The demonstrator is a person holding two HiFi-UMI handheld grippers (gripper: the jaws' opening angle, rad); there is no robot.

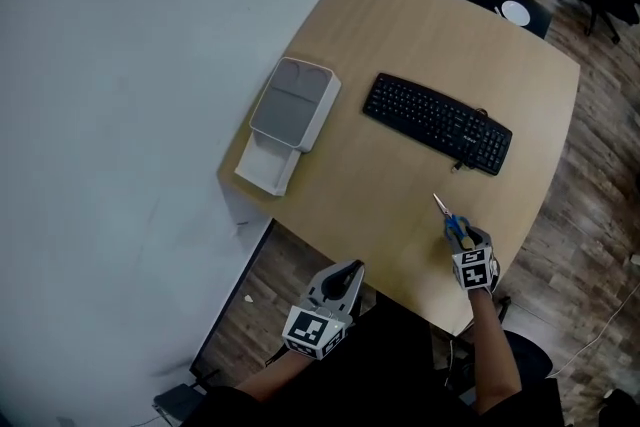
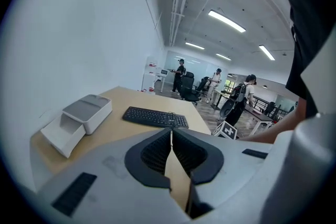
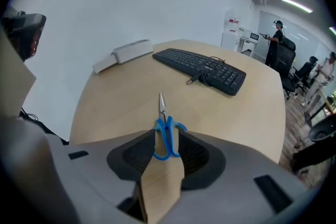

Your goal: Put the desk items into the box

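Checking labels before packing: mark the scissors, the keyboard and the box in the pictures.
scissors [image 3: 167,138], right gripper view, on the blue handles.
keyboard [image 1: 437,123], head view, on the middle of the keys.
box [image 1: 293,101], head view, on its grey lid.

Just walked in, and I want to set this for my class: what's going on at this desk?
A person works a light wooden desk with a gripper in each hand. The right gripper, jaws open, straddles the blue-handled scissors lying on it. The left gripper is shut, empty, by the near edge. The black keyboard and the grey-lidded white box sit untouched.
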